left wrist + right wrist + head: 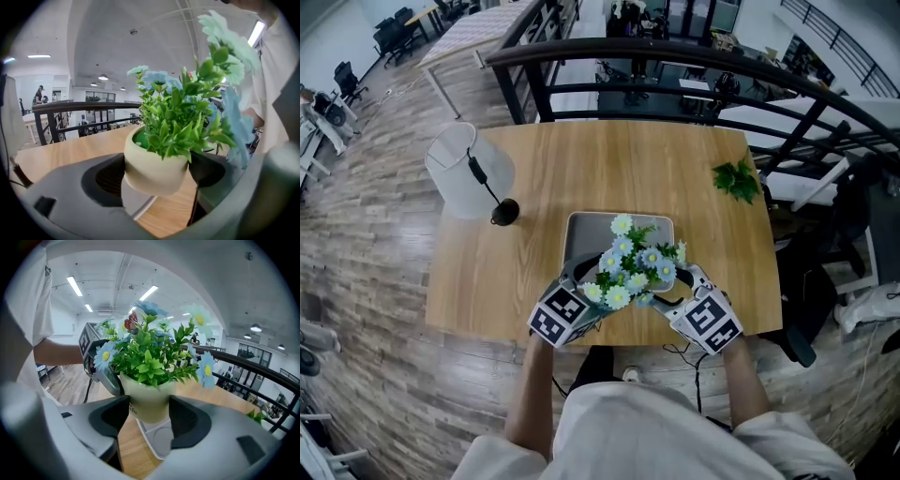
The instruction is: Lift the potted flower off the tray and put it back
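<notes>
Potted flower (633, 265) gripped on its pot by left gripper (579, 286) and right gripper (680, 286), clear above tray (581, 230). Squeeze evenly, hold upright, lower straight down before releasing.

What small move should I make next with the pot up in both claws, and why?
Probably lower it gently, slightly forward, toward the tray's middle. The potted flower hangs clear above the tray, gripped by both the left claw and the right claw. In the head view it is over the tray's near edge, so the lift looks done and only the return remains.
</notes>
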A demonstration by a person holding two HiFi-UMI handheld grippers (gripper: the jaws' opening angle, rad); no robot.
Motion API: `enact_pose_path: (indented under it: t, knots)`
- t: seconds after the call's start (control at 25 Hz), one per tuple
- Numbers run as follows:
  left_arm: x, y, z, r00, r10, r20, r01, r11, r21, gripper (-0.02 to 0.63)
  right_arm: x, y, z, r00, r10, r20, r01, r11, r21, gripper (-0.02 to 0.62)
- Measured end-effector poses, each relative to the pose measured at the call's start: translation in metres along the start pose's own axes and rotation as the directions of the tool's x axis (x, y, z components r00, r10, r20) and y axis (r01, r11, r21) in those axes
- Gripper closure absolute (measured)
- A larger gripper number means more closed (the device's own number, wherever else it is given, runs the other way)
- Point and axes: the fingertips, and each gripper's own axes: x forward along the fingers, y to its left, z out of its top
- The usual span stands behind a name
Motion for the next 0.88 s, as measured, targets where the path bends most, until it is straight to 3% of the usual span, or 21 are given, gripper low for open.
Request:
enact_pose_path:
  t: [0.44, 0.88]
  knots:
    - [-0.05, -0.055, 0.043, 0.996, 0.05, 0.074, -0.053, 0.998, 0.031, 0.161, -0.065, 0.041, 0.037, 0.991, -0.021, 0.133, 0.024, 1.0, -0.015, 0.318]
    - [-0.074, -0.108, 0.053, 0.994, 0.063, 0.09, -0.068, 0.996, 0.054, 0.161, -0.112, 0.077, 0.037, 0.986, -0.048, 0.161, 0.056, 0.997, -0.044, 0.318]
